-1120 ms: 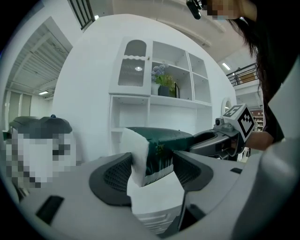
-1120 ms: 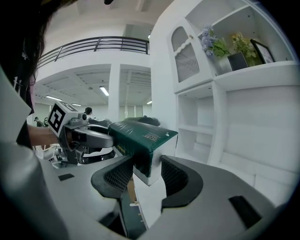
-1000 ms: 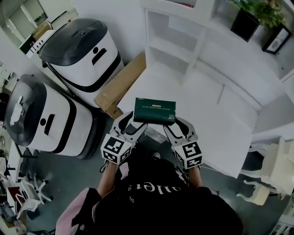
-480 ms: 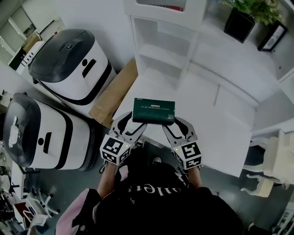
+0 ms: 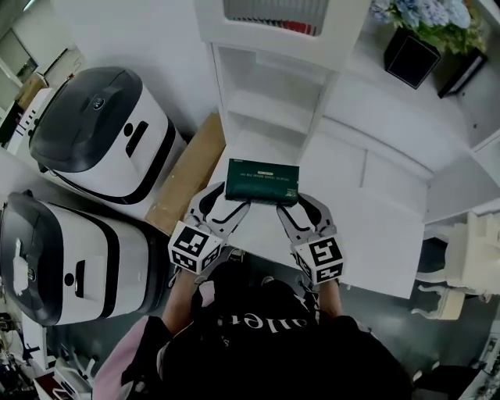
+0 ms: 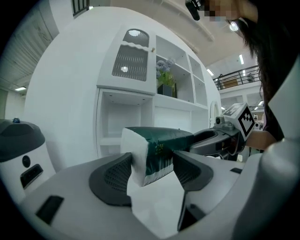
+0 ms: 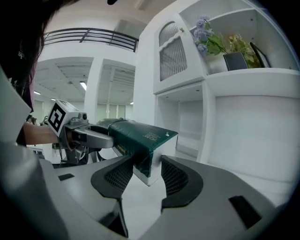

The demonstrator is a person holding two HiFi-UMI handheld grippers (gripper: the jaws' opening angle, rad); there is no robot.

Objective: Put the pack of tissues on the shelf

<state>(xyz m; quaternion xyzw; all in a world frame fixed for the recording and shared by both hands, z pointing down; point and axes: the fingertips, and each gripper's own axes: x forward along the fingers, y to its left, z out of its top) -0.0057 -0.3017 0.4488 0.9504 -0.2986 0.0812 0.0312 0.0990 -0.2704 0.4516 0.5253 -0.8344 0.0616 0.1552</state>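
So far only the pick-up looks done. The left gripper [image 6: 152, 165] pinches the left end of the pack [image 6: 157, 147], with the white end face sitting between its pads. The right gripper [image 7: 147, 171] clamps the other end in the same way, so the pack spans the two grippers, long side across and green top up. It seems to hang above the near part of the desk [image 5: 375, 234] rather than rest on it, though the gap is hard to judge.

Beyond the pack, at the far left of the desk, stands the shelf [image 5: 269, 109]. Its open white compartments face the person, and the lower ones look bare. The pack is near the shelf's foot but not inside any compartment or touching it. To the right, higher up, a plant [image 5: 426, 19] sits in a dark pot. Left of the desk, on the floor, are a cardboard box [image 5: 191, 168] and two large white machines [image 5: 98, 117].

What remains, as I judge it, is to carry the pack forward into a compartment, set it down flat, then spread both sets of jaws and draw back. I cannot tell which level is meant.
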